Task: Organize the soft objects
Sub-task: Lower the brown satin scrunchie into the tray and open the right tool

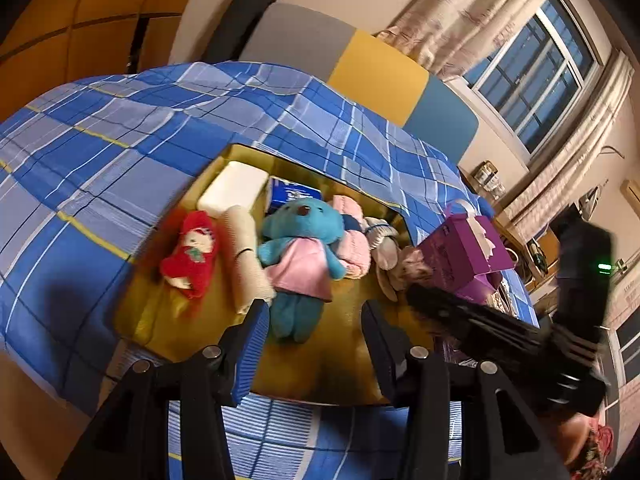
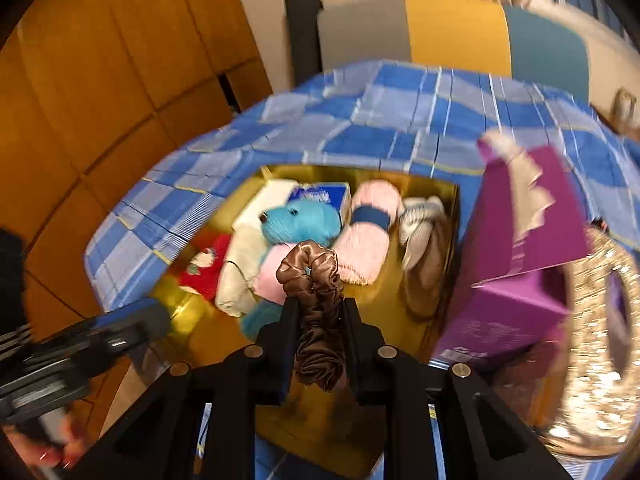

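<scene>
right gripper clamping brown scrunchie, blurred gold box below

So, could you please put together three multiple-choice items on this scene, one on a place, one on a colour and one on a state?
1. Where does the blue plush bear lie?
A. in the gold tray
B. on the window sill
C. inside the purple box

2. What colour is the scrunchie?
A. green
B. brown
C. white

3. How does the right claw stand?
A. wide open and empty
B. shut on the red plush doll
C. shut on the scrunchie

Answers:
1. A: the bear lies on the floor of the gold tray, between the cream roll and the pink towel.
2. B: its satin folds are glossy brown in the right wrist view.
3. C: both fingers press on the scrunchie, which bunches up between them.
</scene>
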Demonstrator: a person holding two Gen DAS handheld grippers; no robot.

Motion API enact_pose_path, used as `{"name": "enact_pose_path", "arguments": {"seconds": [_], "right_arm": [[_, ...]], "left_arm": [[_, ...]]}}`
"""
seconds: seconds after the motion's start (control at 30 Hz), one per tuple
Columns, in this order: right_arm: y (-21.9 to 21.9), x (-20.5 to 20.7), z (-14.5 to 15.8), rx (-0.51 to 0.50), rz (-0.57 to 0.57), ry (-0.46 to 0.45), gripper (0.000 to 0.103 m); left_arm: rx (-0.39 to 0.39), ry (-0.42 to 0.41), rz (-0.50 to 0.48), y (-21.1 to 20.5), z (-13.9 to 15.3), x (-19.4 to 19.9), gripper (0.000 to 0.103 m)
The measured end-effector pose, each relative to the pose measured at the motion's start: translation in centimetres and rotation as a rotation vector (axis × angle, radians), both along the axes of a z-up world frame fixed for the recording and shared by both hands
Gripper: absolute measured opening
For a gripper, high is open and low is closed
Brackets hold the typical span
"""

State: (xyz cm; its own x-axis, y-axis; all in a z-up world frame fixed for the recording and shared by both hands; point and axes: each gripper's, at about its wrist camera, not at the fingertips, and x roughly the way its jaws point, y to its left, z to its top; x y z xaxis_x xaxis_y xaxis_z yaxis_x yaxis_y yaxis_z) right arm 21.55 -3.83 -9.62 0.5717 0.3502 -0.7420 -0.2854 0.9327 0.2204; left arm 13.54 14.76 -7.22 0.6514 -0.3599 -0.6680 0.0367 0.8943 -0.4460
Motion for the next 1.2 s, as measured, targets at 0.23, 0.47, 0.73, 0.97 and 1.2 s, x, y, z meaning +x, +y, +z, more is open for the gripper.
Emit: {"name": "enact_pose_path", "arguments": {"seconds": [0.23,0.47,0.73,0.97,1.2], "right_arm": [[1.0,2.5,-2.8,-0.049,-0.087,0.086,0.024],[1.8,2.1,-3.4,-0.102,-0.084,0.065,0.051],[1.2,-1.3,-0.4,-0.064,-0.024,-0.053,0.059],[-0.1,-4.5,1.8,-0.057,0.023,-0.121,0.06],[-0.6,-6.0,3.0,-0.041,0.046,-0.153,0.06]], "left_arm": [[-0.019,0.009,0.036,1.9,-0.4,-0.6,0.048],[-0.04,0.024,0.046,2.3,-1.0,-0.6,0.048],[-0.049,0.038,0.037,1.7,-1.4,-0.7,0.048],[-0.044,0.053,0.004,0.1,-1.8,-0.7,0.048],[-0.023,0.049,-0.036,-1.7,-1.5,-1.2,0.048]]}}
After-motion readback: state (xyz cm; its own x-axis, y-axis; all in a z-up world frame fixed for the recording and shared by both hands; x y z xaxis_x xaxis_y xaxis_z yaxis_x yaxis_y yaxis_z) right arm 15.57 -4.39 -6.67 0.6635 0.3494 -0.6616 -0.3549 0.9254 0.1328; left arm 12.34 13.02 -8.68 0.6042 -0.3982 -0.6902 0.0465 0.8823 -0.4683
